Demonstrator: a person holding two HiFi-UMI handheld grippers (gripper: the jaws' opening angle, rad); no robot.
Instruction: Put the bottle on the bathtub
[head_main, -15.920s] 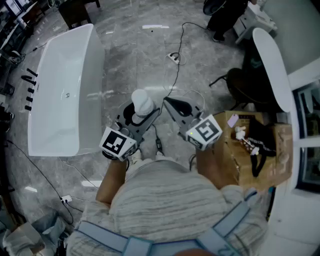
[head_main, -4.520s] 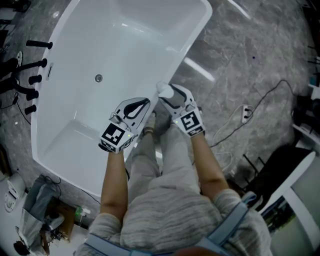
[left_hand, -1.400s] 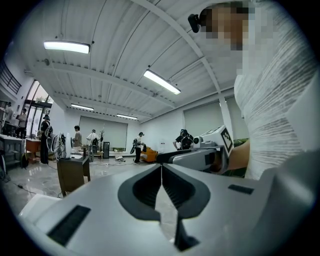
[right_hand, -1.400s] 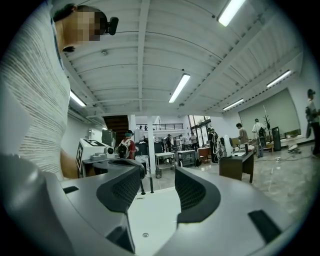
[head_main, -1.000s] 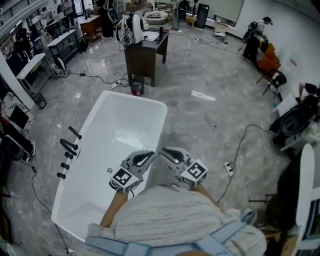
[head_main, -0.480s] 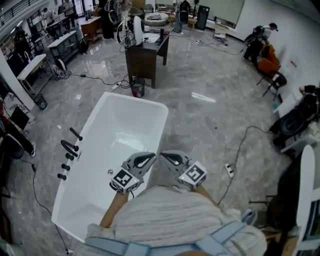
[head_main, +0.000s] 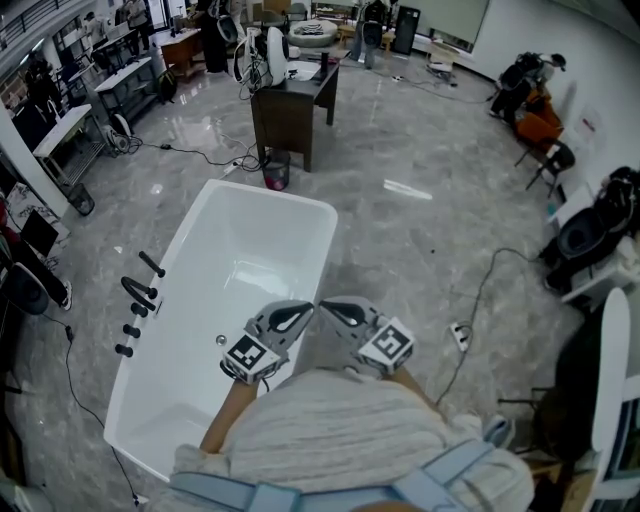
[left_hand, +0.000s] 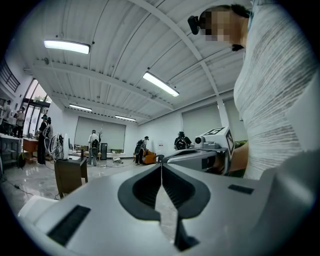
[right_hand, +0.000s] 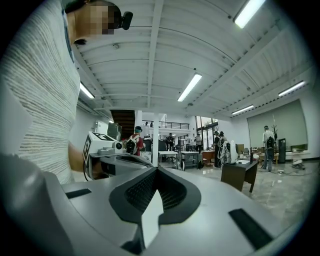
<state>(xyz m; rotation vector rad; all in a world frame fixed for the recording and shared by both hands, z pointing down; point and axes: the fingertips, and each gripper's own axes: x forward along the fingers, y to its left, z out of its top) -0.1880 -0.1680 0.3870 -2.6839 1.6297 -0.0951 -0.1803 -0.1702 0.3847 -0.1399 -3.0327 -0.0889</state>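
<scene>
Bottle shows in no view — whether it stands on the white rectangular bathtub (head_main: 300, 215) I cannot tell. Left gripper (head_main: 300, 313) and right gripper (head_main: 328, 308) hover by its near rim, fingers pressed together, empty. Placing looks finished — next, probably just retreat. Count: one bathtub, two grippers, no bottle.

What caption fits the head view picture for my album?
Empty-handed: left gripper and right gripper, both shut, by a white bathtub.

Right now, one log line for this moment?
left gripper: shut, empty | right gripper: shut, empty | bathtub: ahead | bottle: unseen
</scene>
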